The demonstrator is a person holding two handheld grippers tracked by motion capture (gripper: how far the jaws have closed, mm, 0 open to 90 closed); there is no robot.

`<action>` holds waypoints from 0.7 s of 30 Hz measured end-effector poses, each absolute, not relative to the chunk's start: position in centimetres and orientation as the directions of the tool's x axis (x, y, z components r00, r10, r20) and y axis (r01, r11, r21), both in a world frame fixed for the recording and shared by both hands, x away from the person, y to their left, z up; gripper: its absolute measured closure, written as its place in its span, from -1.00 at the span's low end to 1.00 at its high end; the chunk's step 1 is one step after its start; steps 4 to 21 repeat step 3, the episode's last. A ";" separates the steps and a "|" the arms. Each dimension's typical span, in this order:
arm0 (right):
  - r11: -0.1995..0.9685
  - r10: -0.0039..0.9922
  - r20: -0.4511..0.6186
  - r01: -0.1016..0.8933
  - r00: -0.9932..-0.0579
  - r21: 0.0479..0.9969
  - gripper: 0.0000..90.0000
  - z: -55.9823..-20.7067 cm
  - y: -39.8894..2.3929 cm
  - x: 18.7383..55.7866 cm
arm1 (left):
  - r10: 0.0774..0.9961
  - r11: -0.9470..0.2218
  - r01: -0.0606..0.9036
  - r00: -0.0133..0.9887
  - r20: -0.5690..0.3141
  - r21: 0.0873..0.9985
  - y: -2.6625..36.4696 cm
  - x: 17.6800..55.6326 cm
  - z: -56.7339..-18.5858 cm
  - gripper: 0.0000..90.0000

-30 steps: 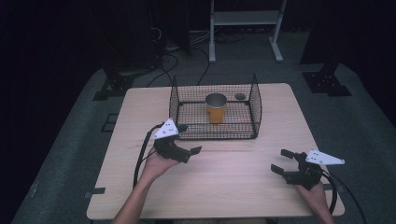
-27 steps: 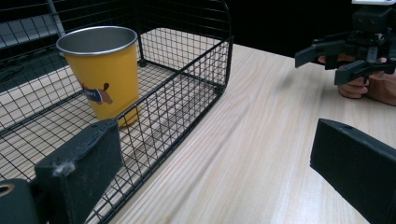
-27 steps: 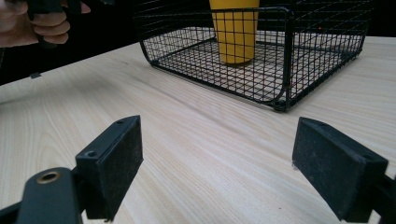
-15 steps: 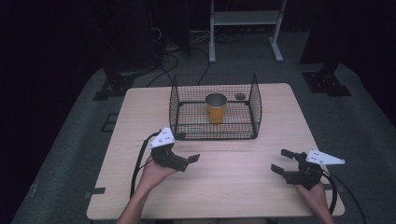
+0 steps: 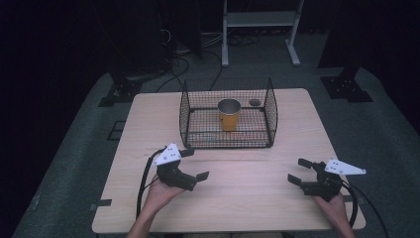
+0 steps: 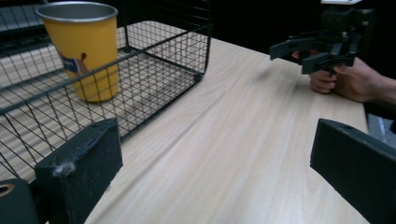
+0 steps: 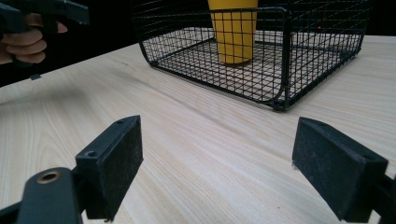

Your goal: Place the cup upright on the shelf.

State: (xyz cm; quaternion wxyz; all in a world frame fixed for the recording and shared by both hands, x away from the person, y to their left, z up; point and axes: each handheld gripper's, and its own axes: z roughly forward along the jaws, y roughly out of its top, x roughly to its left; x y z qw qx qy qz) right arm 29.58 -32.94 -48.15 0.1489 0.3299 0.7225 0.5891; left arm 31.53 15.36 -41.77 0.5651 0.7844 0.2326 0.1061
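- A yellow metal cup with a silver rim (image 5: 229,115) is found upright inside the black wire-mesh basket (image 5: 271,119) at the far side of the light wooden table (image 5: 247,198).
- The left gripper (image 5: 194,164) is held nearer the basket, jaws spread wide, empty.
- The right gripper (image 5: 300,170) is likewise held wide, empty, well apart.
- The cup is judged ahead of both, its axis vertical.

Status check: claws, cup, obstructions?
Left claw open, empty. Right claw open, empty. Yellow cup upright inside wire basket. Basket walls surround it.

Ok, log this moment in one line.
left gripper: open, empty | right gripper: open, empty | yellow cup: upright in wire basket | table
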 end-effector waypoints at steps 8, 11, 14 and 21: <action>0.088 0.652 0.175 0.302 -0.738 0.949 -0.66 -48.1 -33.0 29.6 | 0.483 -0.245 0.257 0.869 -0.112 0.935 15.5 30.9 -41.9 -0.97; 0.088 0.652 0.175 0.302 -0.738 0.949 -0.66 -48.1 -33.0 29.6 | 0.483 -0.245 0.257 0.869 -0.112 0.935 15.5 30.9 -41.9 -0.97; 0.088 0.652 0.175 0.302 -0.738 0.949 -0.66 -48.1 -33.0 29.6 | 0.483 -0.245 0.257 0.869 -0.112 0.935 15.5 30.9 -41.9 -0.97; 0.088 0.652 0.175 0.302 -0.738 0.949 -0.66 -48.1 -33.0 29.6 | 0.483 -0.245 0.257 0.869 -0.112 0.935 15.5 30.9 -41.9 -0.97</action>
